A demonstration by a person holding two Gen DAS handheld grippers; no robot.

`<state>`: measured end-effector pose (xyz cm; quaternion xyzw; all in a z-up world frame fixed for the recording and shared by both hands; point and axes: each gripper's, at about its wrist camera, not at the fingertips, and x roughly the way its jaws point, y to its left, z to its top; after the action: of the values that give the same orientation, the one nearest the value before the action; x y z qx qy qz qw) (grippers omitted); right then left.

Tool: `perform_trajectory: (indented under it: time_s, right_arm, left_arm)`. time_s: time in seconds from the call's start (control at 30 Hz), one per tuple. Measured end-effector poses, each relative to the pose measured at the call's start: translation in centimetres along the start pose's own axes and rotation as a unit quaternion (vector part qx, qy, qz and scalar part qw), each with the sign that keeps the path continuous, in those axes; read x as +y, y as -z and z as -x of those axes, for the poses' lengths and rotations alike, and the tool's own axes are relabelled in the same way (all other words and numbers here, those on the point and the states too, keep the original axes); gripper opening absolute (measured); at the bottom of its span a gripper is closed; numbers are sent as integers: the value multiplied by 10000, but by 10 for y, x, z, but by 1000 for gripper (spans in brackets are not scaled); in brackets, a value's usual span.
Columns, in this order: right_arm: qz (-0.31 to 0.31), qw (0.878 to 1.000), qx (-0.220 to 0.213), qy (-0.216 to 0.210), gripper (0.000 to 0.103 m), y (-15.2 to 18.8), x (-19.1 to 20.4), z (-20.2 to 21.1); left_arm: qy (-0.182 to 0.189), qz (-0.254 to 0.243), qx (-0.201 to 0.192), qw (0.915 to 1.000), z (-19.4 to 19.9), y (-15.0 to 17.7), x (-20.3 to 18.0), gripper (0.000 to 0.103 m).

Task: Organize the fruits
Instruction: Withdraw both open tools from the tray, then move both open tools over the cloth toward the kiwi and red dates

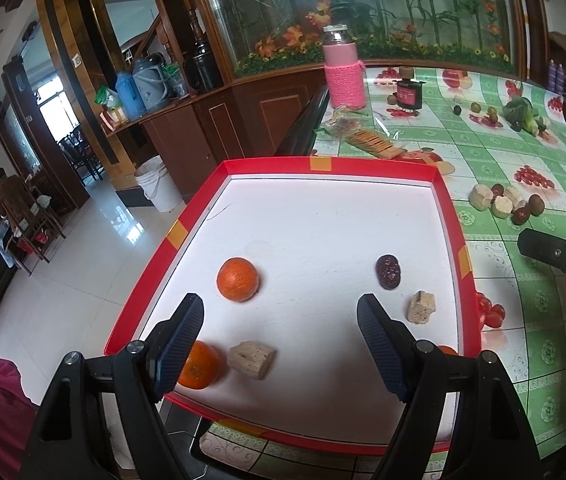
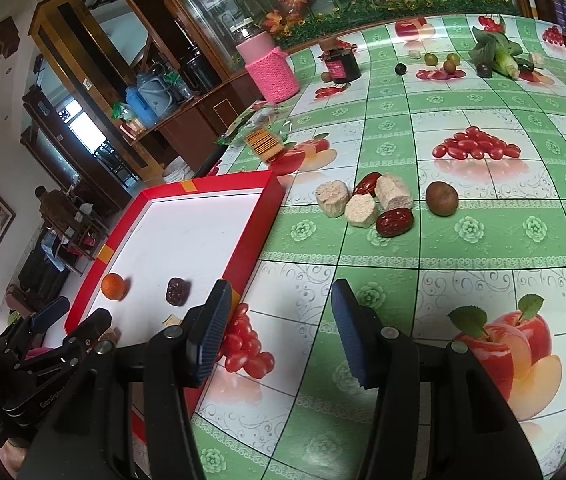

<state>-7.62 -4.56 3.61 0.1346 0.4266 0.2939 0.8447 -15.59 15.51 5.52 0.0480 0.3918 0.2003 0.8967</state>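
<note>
Hovering low over the near end of a red-rimmed tray (image 1: 449,204), the left gripper (image 1: 281,314) has its two ribbed fingers spread wide with nothing between them. Just behind its left finger, partly hidden by it, lies an orange (image 1: 199,364), and beside that a pale, rough chunk (image 1: 251,359) rests on the tray's white floor. A little farther in sit a second orange (image 1: 238,279), a dark wrinkled fruit (image 1: 388,272) and another pale chunk (image 1: 421,307), all apart from one another. The right gripper (image 2: 281,314) hangs over the green fruit-printed tablecloth (image 2: 483,120) just to the right of the tray, its fingers likewise wide apart and holding nothing; below it are only printed cherry tomatoes and a printed apple. Beyond it, near the tray's far right corner, a small cluster waits on the cloth: three pale cylinders (image 2: 359,210), two glossy red dates (image 2: 394,222) touching them, and a brown kiwi-like fruit (image 2: 442,198) just to the right, slightly apart. Farther back lie a stack of crackers (image 2: 263,141) in a wrapper, then a jar in a pink knitted sleeve (image 2: 271,70), a dark jar (image 2: 341,65), several small round fruits (image 2: 449,66) and a bundle of leafy greens (image 2: 495,48). Past the table's edge stands a wooden cabinet (image 1: 199,128) with a glass display of artificial flowers.
</note>
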Motion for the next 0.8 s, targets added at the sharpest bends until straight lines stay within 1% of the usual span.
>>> perform_trajectory:
  time_s: [0.37,0.47,0.6,0.7,0.8]
  right_arm:
    - [-107,9999,-34,-19,54,-2,-13,6]
    - [-88,9999,-64,58,54,-3,-21,12]
    - [-56,9992,-180,345,54,-4,-42,27]
    - [-110,9979,-231,603,54,-6,-62,39]
    - [-162,9967,-263,749,54,-12,-77,50]
  left_arm:
    - [23,-203,40,9998,0,-5,-16,79]
    - [116,-295,70,9995,0,-8,-25,79]
    - [287,-493,52,9984,2,-15,-40,79]
    - [542,-618,90,9966,0,-22,-54,79]
    - [729,-763,100,9944,-1,-28,-68,79]
